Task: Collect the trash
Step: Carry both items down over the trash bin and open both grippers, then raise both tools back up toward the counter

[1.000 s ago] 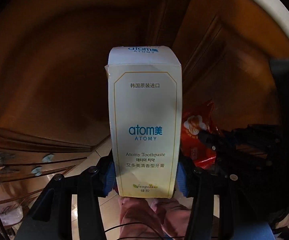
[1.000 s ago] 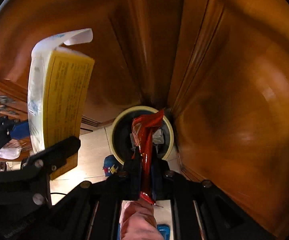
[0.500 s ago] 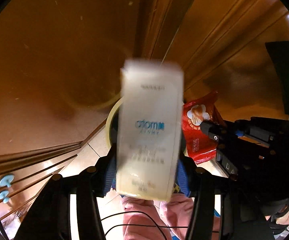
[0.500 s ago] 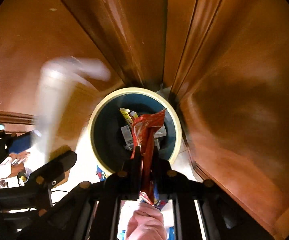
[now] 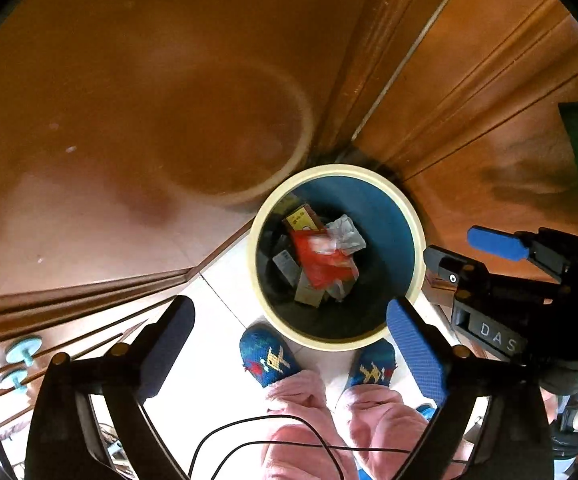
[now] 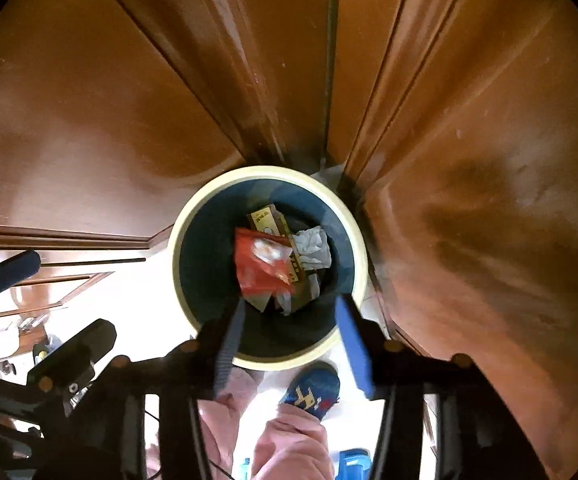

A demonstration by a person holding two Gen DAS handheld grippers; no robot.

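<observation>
A round bin with a cream rim (image 5: 254, 248) (image 6: 177, 256) stands on the floor in a corner of wooden doors, straight below both grippers. In it a red snack wrapper (image 5: 321, 260) (image 6: 261, 268) lies on top, beside a yellow box (image 5: 301, 216) (image 6: 267, 218) and crumpled pale paper (image 5: 345, 232) (image 6: 313, 248). A pale box end (image 5: 309, 298) shows under the wrapper. My left gripper (image 5: 289, 306) (image 6: 45, 304) hangs over the bin's near rim, jaws opening, nothing between them. My right gripper (image 6: 289, 306) (image 5: 473, 258) is beside it, jaws also opening and empty.
Brown wooden cabinet doors (image 5: 129, 120) (image 6: 489, 200) close in behind and beside the bin. A person's feet in blue slippers (image 5: 269, 356) (image 6: 313, 390) and pink trouser legs stand against the bin's near side on pale tiles. A black cable (image 5: 289, 424) hangs low.
Both grippers sank toward the bin and opened. The white toothpaste box left the left jaws. The red wrapper left the right jaws and now lies in the bin.
</observation>
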